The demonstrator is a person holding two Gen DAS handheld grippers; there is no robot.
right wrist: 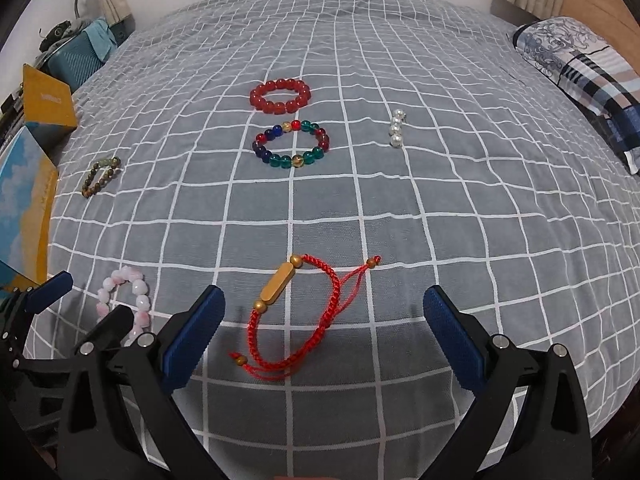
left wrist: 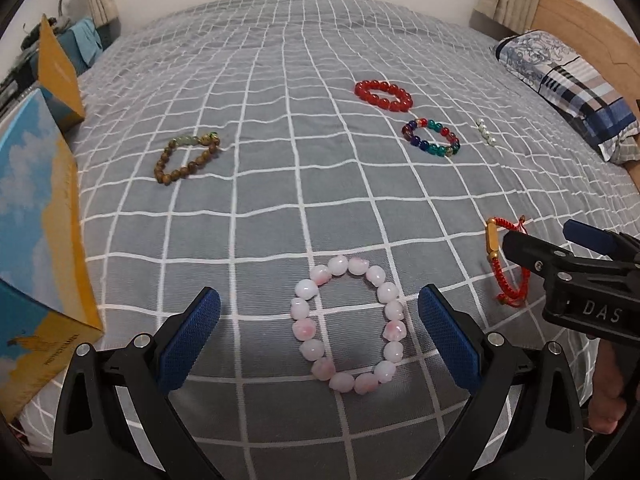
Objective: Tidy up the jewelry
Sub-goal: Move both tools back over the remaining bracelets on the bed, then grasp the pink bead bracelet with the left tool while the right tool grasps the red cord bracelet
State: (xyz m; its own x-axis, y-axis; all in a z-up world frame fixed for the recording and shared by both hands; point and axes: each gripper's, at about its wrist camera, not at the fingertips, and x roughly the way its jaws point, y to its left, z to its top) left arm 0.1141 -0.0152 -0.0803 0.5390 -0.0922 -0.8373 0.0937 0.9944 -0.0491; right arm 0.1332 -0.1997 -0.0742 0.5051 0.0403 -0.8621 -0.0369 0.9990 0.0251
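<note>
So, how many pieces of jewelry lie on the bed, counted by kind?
Round beaded bracelets: 4 (pale pink, red, multicoloured glass, brown wooden)
Red woven cord bracelet with gold bar: 1
White pearl piece: 1
Total: 6

My left gripper (left wrist: 319, 330) spread wide, low and level, my right gripper (right wrist: 324, 330) beside it, likewise spread, both holding nothing

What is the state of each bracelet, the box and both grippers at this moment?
pink bead bracelet: flat on bed, between open left fingers, not gripped.
red cord bracelet: flat, tails loose, ungripped.
red bead bracelet: flat, untouched.
multicolour bead bracelet: flat, untouched.
brown bead bracelet: flat, untouched.
pearl piece: lying alone.
box: lid open.
left gripper: open.
right gripper: open.
</note>
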